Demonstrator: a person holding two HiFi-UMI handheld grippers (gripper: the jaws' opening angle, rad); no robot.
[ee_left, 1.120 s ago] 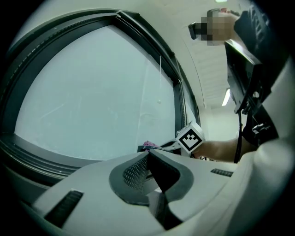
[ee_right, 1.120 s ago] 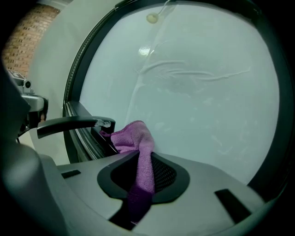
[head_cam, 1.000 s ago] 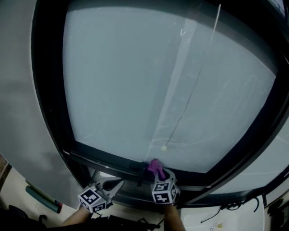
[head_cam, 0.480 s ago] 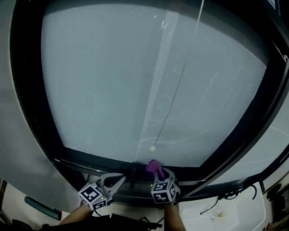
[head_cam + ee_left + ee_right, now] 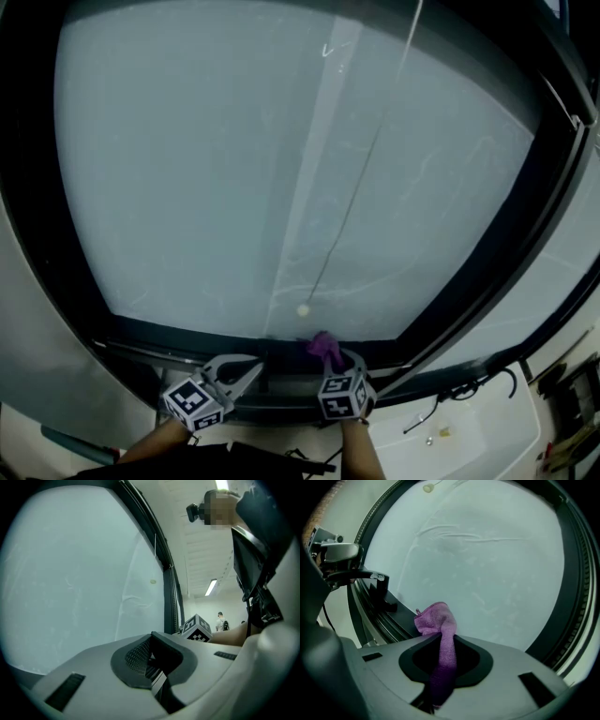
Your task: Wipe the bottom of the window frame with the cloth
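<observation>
Right gripper [image 5: 336,358] clamped on fuzzy purple cloth [image 5: 438,620]; cloth tip at black bottom window frame [image 5: 178,336]. Left gripper [image 5: 251,369] jaws together, nothing between, near frame.

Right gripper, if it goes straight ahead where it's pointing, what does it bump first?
Probably its cloth tip meets the window glass just above the bottom frame; depth is hard to judge.
</observation>
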